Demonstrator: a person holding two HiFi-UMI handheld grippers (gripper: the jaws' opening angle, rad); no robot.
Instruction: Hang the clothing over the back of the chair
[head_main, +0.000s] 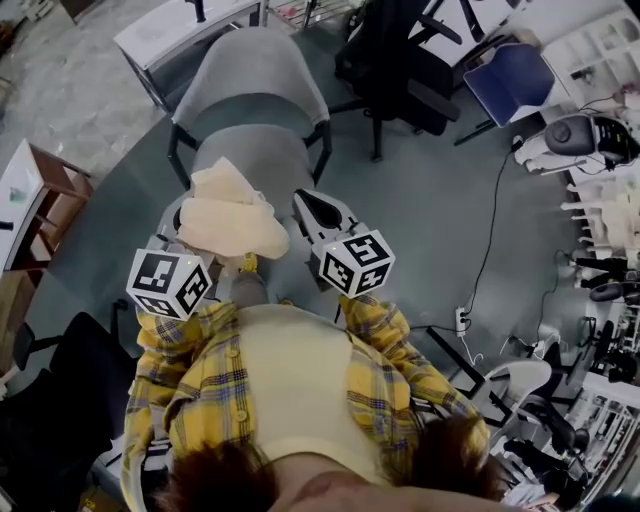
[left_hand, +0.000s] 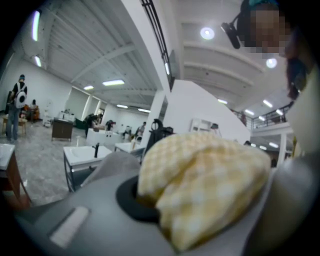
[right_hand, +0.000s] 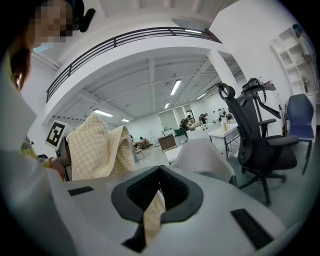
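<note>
My left gripper (left_hand: 150, 207) is clenched on a fat bunch of the yellow checked clothing (head_main: 228, 215). My right gripper (right_hand: 156, 200) pinches only a thin strip of it (not much to hold). The clothing hangs between them, I think over the front edge of the grey chair (head_main: 250, 150) seat, short of its back. That strip could slip out, and the clothing would drop onto the seat.

The clothing (head_main: 228, 215) is a pale yellow-and-white check (finer than my own bolder yellow plaid shirt (head_main: 205, 385)); the chair (head_main: 255, 75) is plain grey, the office chair (head_main: 400, 60) behind it black.
</note>
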